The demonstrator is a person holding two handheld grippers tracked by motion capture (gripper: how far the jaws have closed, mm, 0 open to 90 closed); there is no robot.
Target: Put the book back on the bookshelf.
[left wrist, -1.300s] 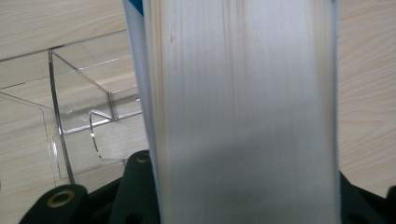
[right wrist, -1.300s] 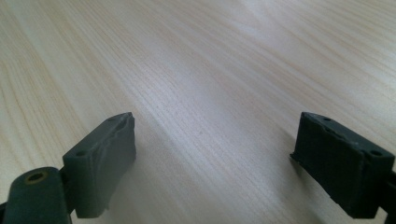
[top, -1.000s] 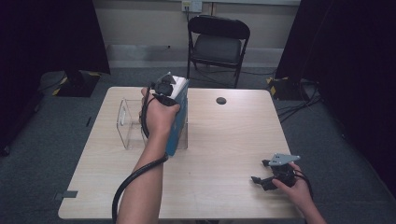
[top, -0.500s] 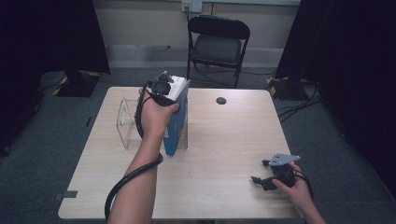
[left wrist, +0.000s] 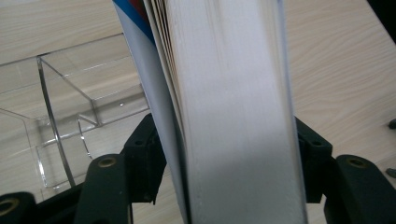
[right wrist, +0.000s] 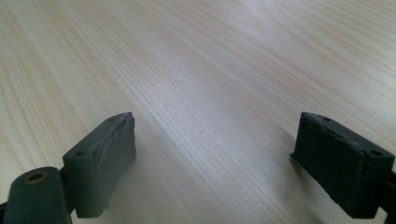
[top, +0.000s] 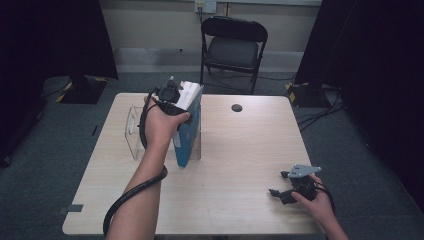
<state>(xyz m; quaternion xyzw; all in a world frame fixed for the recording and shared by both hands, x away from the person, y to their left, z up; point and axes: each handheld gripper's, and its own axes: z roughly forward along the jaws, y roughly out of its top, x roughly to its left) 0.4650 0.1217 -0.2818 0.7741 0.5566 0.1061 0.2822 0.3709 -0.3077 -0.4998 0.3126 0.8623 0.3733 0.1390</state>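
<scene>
The high view showed the blue-covered book [top: 187, 131] standing upright in the clear acrylic stand [top: 134, 131] at about ten o'clock on the pale wooden table [top: 240, 150], the left gripper [top: 172, 96] over its top edge. The left gripper view showed the white page block [left wrist: 233, 112] between the jaws, which had just been opening; whether the pads pressed it could not be told. No writing was legible. The right gripper [top: 281, 186] rested at four o'clock, jaws wide and empty. Against a second earlier, the book leaned a little differently.
</scene>
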